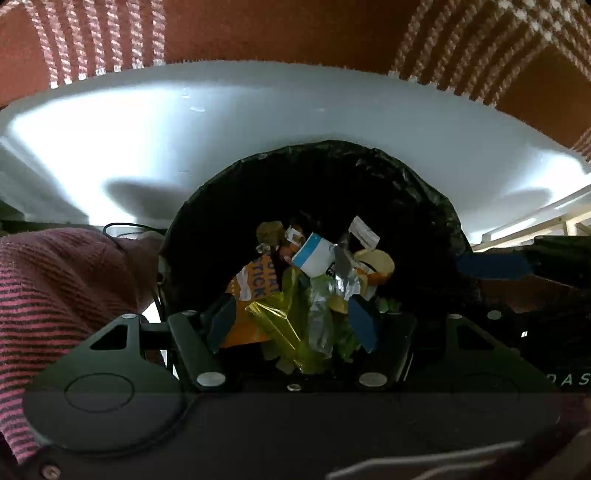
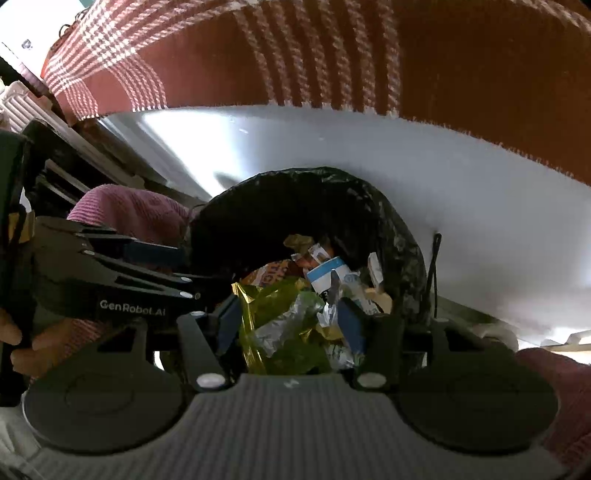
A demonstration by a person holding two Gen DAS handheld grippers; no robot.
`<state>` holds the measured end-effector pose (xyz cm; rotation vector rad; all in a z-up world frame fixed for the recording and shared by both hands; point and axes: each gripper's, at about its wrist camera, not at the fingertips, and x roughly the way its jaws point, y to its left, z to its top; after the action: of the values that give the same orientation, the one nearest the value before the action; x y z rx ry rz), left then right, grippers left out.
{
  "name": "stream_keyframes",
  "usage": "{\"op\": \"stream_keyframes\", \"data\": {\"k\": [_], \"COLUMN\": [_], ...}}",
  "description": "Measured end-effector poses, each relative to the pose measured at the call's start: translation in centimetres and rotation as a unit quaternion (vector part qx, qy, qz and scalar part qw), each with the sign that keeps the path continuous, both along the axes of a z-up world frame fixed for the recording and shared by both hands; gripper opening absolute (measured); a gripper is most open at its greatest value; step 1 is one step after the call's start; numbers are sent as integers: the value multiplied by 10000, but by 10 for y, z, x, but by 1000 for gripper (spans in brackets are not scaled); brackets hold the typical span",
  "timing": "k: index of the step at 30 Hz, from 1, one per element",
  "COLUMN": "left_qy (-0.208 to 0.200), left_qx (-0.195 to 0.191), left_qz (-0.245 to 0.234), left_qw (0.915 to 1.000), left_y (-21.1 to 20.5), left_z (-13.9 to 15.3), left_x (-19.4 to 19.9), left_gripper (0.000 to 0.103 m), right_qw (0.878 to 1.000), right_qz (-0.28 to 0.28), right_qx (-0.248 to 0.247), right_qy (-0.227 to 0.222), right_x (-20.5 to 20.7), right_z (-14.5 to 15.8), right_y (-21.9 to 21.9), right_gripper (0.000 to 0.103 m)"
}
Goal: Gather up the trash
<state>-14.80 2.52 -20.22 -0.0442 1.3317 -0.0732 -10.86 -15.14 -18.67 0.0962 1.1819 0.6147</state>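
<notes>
A bin lined with a black bag [image 1: 332,158] [image 2: 317,181] stands below both grippers. It holds mixed trash: a yellow-green foil wrapper [image 1: 277,325] [image 2: 266,314], an orange packet [image 1: 251,288], a blue-and-white carton [image 1: 314,254] [image 2: 327,273] and crumpled clear plastic [image 1: 321,317]. My left gripper [image 1: 291,325] points steeply down over the bag mouth, open, with the trash showing in the gap and neither pad pressing on it. My right gripper [image 2: 290,325] hangs beside it, also open over the same wrapper. In the right wrist view the left gripper [image 2: 184,269] reaches in from the left.
The bin stands on a white floor [image 1: 221,122] [image 2: 480,206], with a red checked rug [image 1: 277,29] [image 2: 443,55] beyond it. Pink striped sleeves [image 1: 55,280] [image 2: 133,210] flank the bin. A black cord [image 2: 432,269] hangs at the bag's right side, and white slatted furniture [image 1: 535,225] sits at the edge.
</notes>
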Motion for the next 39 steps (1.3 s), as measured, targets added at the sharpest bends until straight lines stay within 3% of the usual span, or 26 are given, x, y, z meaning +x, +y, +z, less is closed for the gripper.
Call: {"op": "stream_keyframes", "data": {"k": [39], "left_qy": [82], "left_qx": [26], "left_qz": [-30], "left_qw": [10000], "left_y": [-2], "left_z": [-4], "left_x": [1], "left_gripper": [70], "right_qw": [10000], "right_qz": [15], "right_qx": [-11], "right_qy": [-14], "right_x": [0], "right_z": [-1], "right_y": [0], "right_gripper": [72]}}
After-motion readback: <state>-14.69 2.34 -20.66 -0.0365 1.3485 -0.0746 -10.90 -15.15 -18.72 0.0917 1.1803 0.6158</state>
